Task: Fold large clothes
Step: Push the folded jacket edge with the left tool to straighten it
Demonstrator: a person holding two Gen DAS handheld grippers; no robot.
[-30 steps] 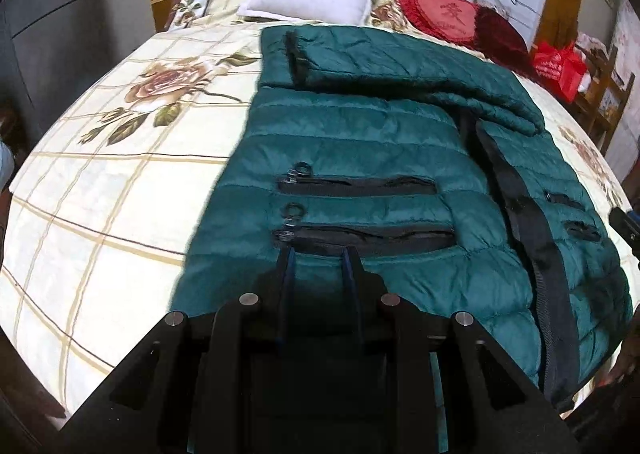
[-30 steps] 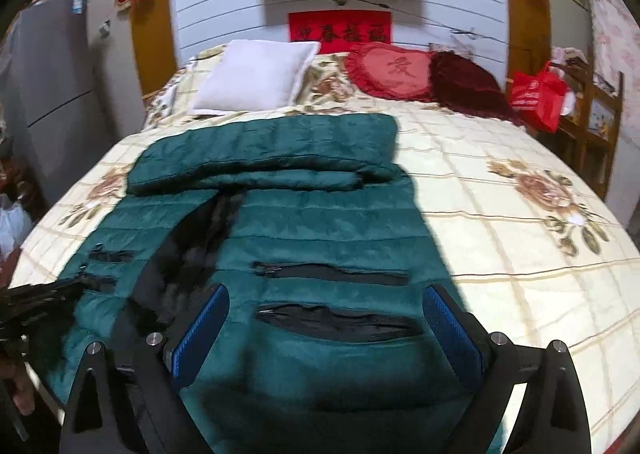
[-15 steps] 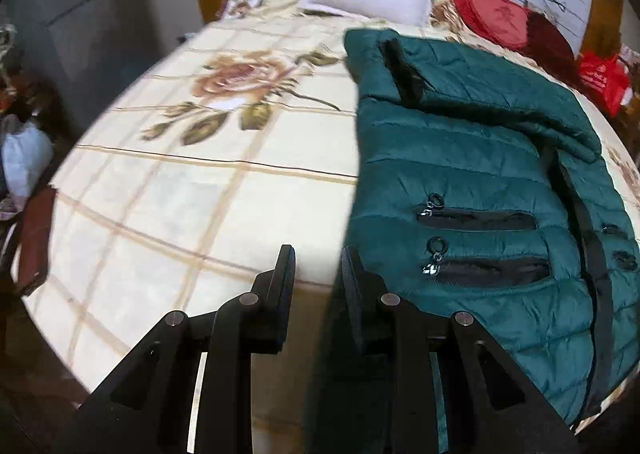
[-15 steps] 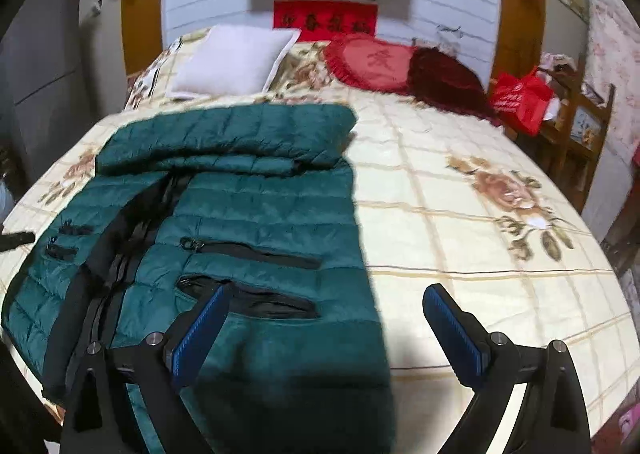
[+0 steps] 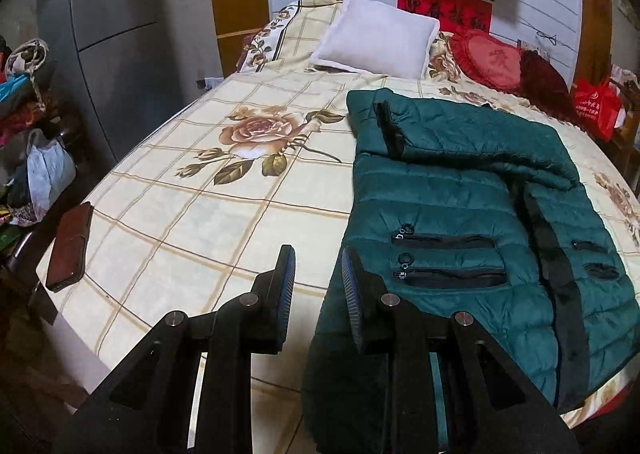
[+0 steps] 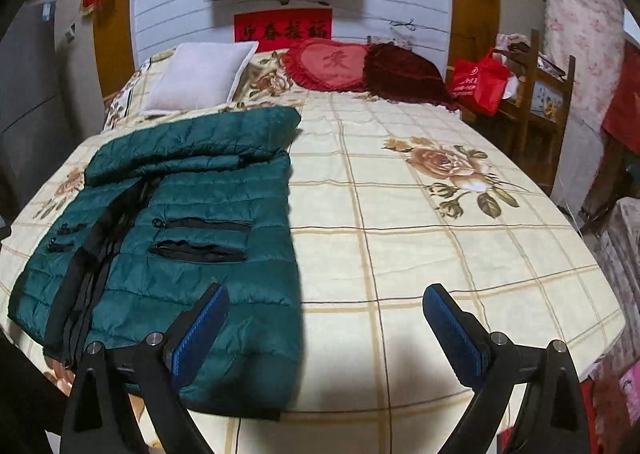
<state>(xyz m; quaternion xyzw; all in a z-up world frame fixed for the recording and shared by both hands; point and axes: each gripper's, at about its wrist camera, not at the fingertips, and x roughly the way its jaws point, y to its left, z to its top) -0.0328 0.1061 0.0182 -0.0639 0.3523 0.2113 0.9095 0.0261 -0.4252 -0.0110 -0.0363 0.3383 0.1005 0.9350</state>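
The green jacket (image 5: 472,222) lies spread on the bed (image 5: 208,214), front up, its sleeves folded across the chest at the far end. From your left gripper (image 5: 318,294) it sits ahead and to the right, its near side edge just past the right finger. From your right gripper (image 6: 326,328) it lies ahead and to the left, its hem corner under the left finger (image 6: 200,330).

Neither tool holds anything. The left one has its jaws nearly together with only a slim gap between them and nothing in it. The right one is spread wide.

The main risk, as I judge it, is a shallow grab. The padded fabric is slick and puffy, so if you pinch only the top layer at the hem, it may slip free mid-fold or drag one front panel and leave the other behind. The left jaws look too narrow to swallow the thick edge, so widen them first.

Watch the near hem too: it reaches the edge of the bed, and a pull toward you could slide the jacket off. A fast lift could also shake the folded sleeves loose.

To the far left of your left tool, a dark phone (image 5: 70,246) rests at the bed's edge; a wide swing could knock it down.
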